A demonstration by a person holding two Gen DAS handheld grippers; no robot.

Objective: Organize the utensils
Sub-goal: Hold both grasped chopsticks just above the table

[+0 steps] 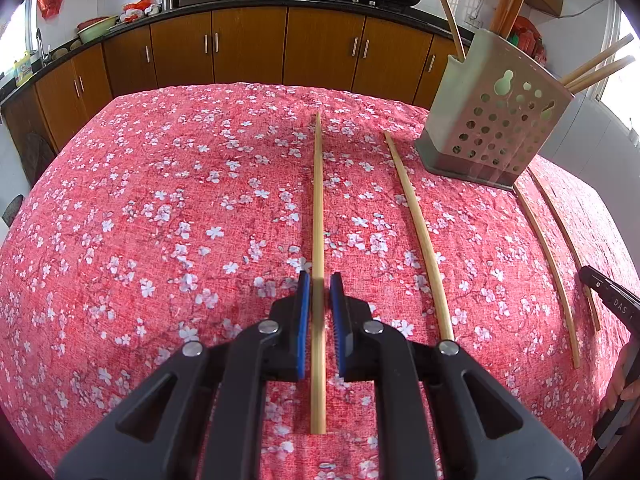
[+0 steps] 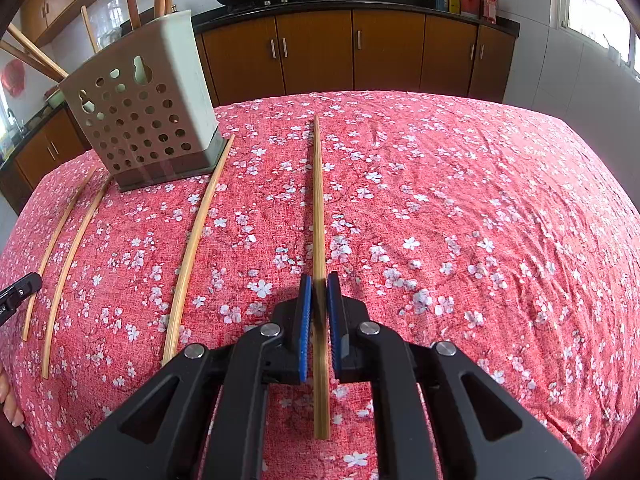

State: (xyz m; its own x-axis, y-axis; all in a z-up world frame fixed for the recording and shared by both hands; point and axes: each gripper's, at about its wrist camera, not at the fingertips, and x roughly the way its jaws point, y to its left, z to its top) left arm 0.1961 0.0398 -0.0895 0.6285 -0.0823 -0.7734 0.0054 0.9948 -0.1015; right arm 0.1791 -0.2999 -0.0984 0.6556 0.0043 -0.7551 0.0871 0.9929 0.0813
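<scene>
Bamboo chopsticks lie lengthwise on the red floral cloth [image 1: 160,200], one straddled by the left gripper [image 1: 319,284], pads narrowly apart, another by the right gripper [image 2: 319,284], seemingly pinching it, for lifting into the perforated holder [image 1: 500,120] standing far between them, unobstructed.

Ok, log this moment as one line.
left gripper: astride leftmost chopstick, gap visible | right gripper: astride rightmost chopstick, grip unclear | holder: on tablecloth
</scene>
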